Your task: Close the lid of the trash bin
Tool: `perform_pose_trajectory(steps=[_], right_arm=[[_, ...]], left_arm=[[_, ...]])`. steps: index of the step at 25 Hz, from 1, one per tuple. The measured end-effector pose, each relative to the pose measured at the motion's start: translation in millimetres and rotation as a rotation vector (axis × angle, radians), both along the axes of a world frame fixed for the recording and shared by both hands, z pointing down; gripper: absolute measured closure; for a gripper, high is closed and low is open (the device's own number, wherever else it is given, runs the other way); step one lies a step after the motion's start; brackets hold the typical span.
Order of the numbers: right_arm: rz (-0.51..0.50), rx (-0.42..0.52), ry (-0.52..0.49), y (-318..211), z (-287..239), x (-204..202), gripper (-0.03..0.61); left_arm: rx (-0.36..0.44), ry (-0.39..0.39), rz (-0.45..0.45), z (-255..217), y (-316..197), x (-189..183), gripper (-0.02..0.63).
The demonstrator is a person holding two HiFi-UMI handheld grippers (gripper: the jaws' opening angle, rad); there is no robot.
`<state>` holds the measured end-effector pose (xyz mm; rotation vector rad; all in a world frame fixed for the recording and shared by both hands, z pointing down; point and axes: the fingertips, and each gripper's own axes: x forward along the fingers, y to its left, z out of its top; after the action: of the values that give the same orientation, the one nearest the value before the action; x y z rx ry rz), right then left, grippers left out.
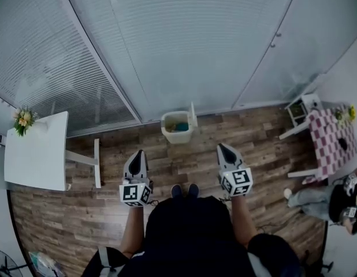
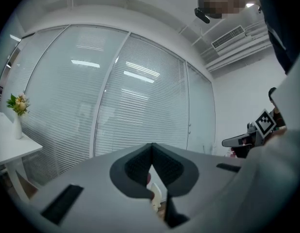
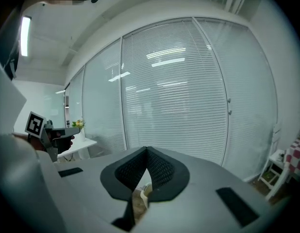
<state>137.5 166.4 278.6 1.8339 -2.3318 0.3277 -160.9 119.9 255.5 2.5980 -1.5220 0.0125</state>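
A small cream trash bin [image 1: 177, 127] stands on the wood floor against the glass wall, its lid [image 1: 193, 115] upright on the right side and something teal inside. Both grippers hang in front of me, well short of the bin. My left gripper [image 1: 140, 153] is to the bin's lower left and my right gripper [image 1: 222, 148] to its lower right. Each has its jaws together with nothing between them. In the left gripper view a sliver of the bin [image 2: 155, 198] shows below the closed jaws. The right gripper view likewise shows only a bit of the bin [image 3: 146, 193].
A white table [image 1: 37, 154] with a flower vase [image 1: 22, 120] stands at the left. A checkered table [image 1: 331, 140] and a white chair [image 1: 300, 111] stand at the right, with a seated person [image 1: 334, 201] near them. Glass walls with blinds [image 1: 184, 45] run behind the bin.
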Motion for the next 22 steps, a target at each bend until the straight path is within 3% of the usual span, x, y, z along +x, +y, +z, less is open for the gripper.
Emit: perform_pose_trajectory(steps=[2,3,4,6,13,22], right_arm=[[0.003,0.022,-0.044,0.0,-1.3,1.5,0.573],[-0.004,0.025,-0.057,-0.1,-0.9,0.8,0.501],[-0.016,0.022,-0.061,-0.5,0.0,-1.0,0.384],[-0.035,0.015,-0.059,-1.5,1.9,-4.4,0.33],[-0.036,0.048,-0.075,-1.6,-2.6,-3.8,0.238],[-0.038,0.019,-0.075,-4.1,12.4,13.0,0.227]], left_arm=[[0.0,-0.002,-0.001,0.3,1.4,0.6,0.607],[0.0,-0.003,0.0,0.6,1.8,0.8,0.607],[-0.001,-0.002,0.0,1.0,1.7,0.6,0.607],[-0.004,0.0,-0.002,1.6,1.1,-0.6,0.607],[-0.013,0.001,-0.011,5.4,1.2,-2.8,0.607],[-0.012,-0.011,-0.041,7.3,5.3,2.4,0.607]])
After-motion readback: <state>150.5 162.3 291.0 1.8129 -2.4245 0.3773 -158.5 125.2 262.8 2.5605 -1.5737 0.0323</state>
